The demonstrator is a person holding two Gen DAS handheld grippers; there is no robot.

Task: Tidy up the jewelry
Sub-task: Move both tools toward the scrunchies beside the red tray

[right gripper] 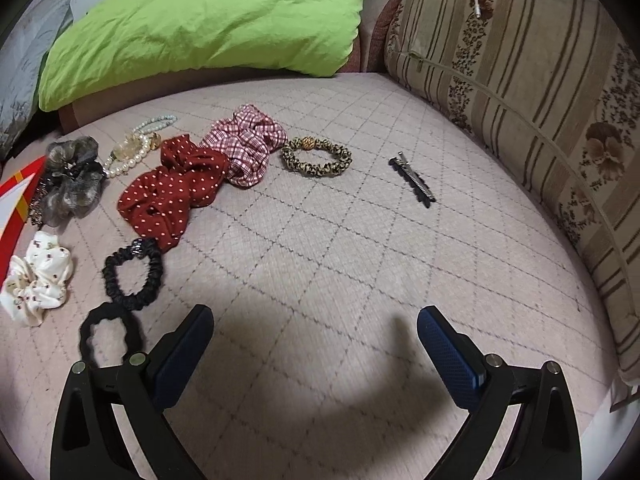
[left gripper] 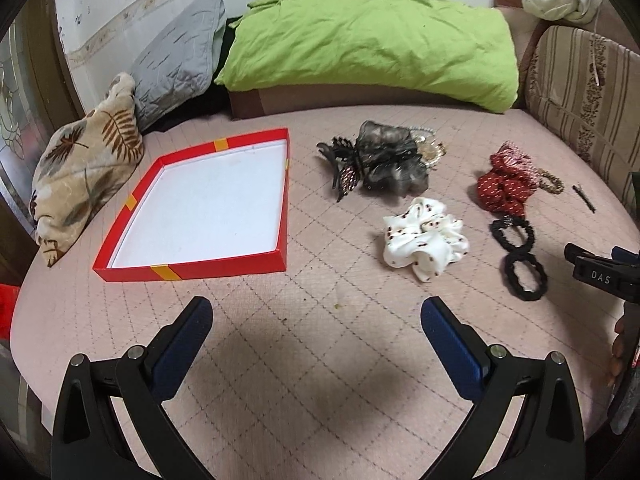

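**Both grippers spread wide, nothing held, above a quilted pink bed cover**

Left gripper (left gripper: 316, 316) released, blue pads far apart, over bare cover (left gripper: 304, 360). At 11 o'clock from it, a shallow red box (left gripper: 192, 270) with white floor and yellow tape marks, holding nothing. At 12 to 1 o'clock, a black claw clip (left gripper: 340, 160) touching a grey sheer scrunchie (left gripper: 394, 160), pearl strands (left gripper: 430, 144) just behind. At 1 o'clock, nearer, a white patterned scrunchie (left gripper: 424, 236). At 2 o'clock, two black hair ties (left gripper: 520, 256) touching end to end, a red polka-dot scrunchie (left gripper: 502, 190) beyond them.

Right gripper (right gripper: 316, 316) likewise released, empty. At 10 o'clock, the nearer black tie partly behind its left finger. At 11 o'clock, red dotted scrunchie overlapping a pink checked scrunchie (right gripper: 248, 140) — a leopard-print tie (right gripper: 316, 156) just beside that. At 1 o'clock, a slim black hair clip (right gripper: 412, 180), well apart from the rest. Green pillow (right gripper: 208, 16) at 12 o'clock, striped floral cushion (right gripper: 520, 80) at 2 o'clock.
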